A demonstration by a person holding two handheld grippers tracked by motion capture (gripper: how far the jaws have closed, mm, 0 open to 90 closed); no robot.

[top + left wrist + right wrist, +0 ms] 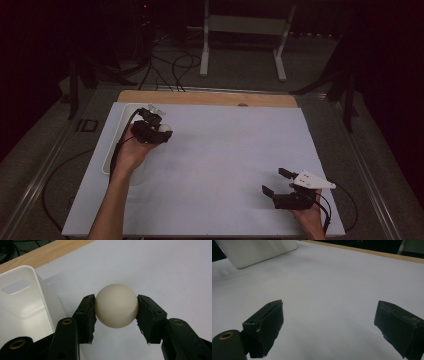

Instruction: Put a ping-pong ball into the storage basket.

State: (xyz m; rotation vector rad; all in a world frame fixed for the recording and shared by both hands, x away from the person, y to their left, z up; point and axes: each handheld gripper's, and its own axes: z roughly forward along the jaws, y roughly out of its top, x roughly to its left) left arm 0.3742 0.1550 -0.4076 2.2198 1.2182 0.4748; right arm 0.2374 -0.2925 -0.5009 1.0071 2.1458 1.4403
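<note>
A: Where is the ball (116,306)?

B: Clamped in the left gripper (116,312). Its two black jaws press on the ball's opposite sides, one pad (87,317) against each flank, and the ball bulges out above and below them. It is cream, smooth and round.

A: And over the table?

B: In the high view the ball (164,128) sits near the far left corner of the white sheet (225,165), just beside the bin (111,150), on the side toward the sheet's middle. Whether it rests on the sheet or hangs just above it, I cannot tell.

A: The bin?

B: White plastic, with rounded corners and a slot handle in its end wall. It stands along the sheet's left edge, running back to the far left corner. In the left gripper view the bin (27,302) is just beside the jaw on that side; I cannot tell whether they touch.

A: The left hand?

B: The left hand (131,150) comes in from the near edge, its forearm lying over the bin's near end, and a cable loops from the gripper past the wrist.

A: What about the other one?

B: The right gripper (277,181) is near the sheet's near right corner, well apart from the ball. Its jaws stand wide open with nothing between them, just bare sheet. The right hand (310,217) holds it from the near edge, and a grey three-cornered plate (312,180) rides on top.

A: Beyond the sheet?

B: A wooden strip (200,98) along the far edge.
</note>
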